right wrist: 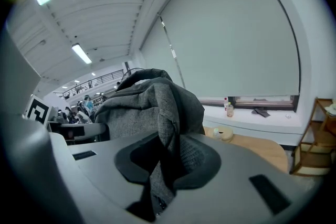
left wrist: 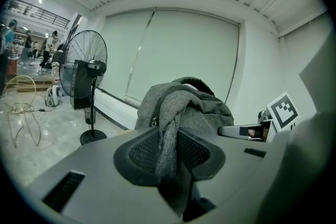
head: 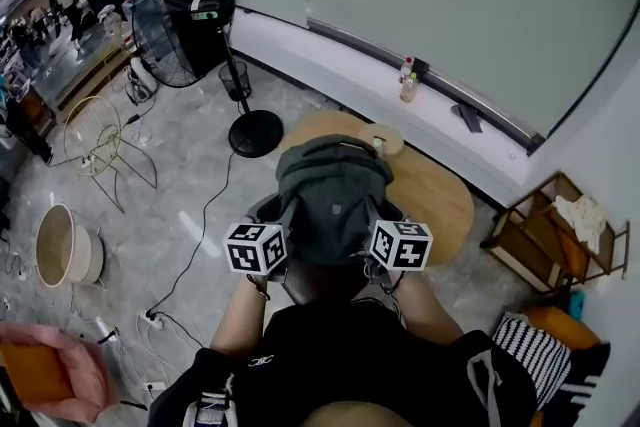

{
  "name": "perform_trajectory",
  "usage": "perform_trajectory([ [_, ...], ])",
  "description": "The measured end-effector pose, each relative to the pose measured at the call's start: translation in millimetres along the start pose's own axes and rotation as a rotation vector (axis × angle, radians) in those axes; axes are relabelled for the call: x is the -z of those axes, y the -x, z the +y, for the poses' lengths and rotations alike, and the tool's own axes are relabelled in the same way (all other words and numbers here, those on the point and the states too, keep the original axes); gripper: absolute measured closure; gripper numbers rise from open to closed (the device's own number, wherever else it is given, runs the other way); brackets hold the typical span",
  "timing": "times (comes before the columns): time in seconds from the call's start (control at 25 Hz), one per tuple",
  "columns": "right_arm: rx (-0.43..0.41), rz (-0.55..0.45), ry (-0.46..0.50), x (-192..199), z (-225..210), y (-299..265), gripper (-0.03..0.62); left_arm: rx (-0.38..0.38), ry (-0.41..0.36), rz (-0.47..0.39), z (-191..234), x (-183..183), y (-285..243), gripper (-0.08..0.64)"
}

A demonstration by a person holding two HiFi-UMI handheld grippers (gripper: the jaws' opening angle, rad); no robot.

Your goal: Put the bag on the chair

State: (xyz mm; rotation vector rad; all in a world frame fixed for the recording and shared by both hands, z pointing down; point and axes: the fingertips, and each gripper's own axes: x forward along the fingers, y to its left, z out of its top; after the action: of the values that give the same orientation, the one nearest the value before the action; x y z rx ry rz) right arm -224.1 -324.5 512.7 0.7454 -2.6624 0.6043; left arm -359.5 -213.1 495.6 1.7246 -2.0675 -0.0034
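Observation:
A grey fabric backpack [head: 330,190] hangs in the air in front of me, above the near edge of a round wooden table [head: 445,200]. My left gripper [head: 272,243] is shut on a fold of the bag's left side, and my right gripper [head: 392,241] is shut on its right side. In the left gripper view the grey cloth [left wrist: 194,105] runs down between the jaws of the left gripper [left wrist: 170,155]. The right gripper view shows the same: the bag [right wrist: 142,107] bunches into the right gripper [right wrist: 163,165]. The bag's underside is hidden.
A black standing fan [head: 185,15] is at the back left, its cable trailing over the floor. A wire-frame seat [head: 95,140] and a wicker basket [head: 65,245] stand at the left. An orange seat with pink cloth [head: 45,365] is near left. A wooden rack [head: 545,235] stands right.

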Motion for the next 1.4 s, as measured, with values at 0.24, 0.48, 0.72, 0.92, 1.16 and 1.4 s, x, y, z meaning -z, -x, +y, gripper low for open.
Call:
perform_trajectory([
  [0.24, 0.118, -0.004, -0.064, 12, 5, -16, 0.512, 0.131, -0.041, 0.066, 27, -4, -30, 0.449],
  [0.48, 0.278, -0.023, -0.158, 41, 6, -21, 0.512, 0.306, -0.095, 0.164, 42, 12, -54, 0.449],
  [0.72, 0.428, -0.037, -0.245, 75, 1, -18, 0.512, 0.454, -0.150, 0.253, 43, 34, -79, 0.449],
  [0.92, 0.508, -0.001, -0.305, 114, -14, -17, 0.512, 0.511, -0.189, 0.344, 38, 69, -95, 0.449],
  [1.16, 0.554, 0.085, -0.330, 148, -31, -22, 0.512, 0.532, -0.189, 0.447, 41, 113, -117, 0.449],
  [1.4, 0.579, 0.138, -0.338, 182, -50, -38, 0.512, 0.524, -0.222, 0.536, 50, 153, -138, 0.449],
])
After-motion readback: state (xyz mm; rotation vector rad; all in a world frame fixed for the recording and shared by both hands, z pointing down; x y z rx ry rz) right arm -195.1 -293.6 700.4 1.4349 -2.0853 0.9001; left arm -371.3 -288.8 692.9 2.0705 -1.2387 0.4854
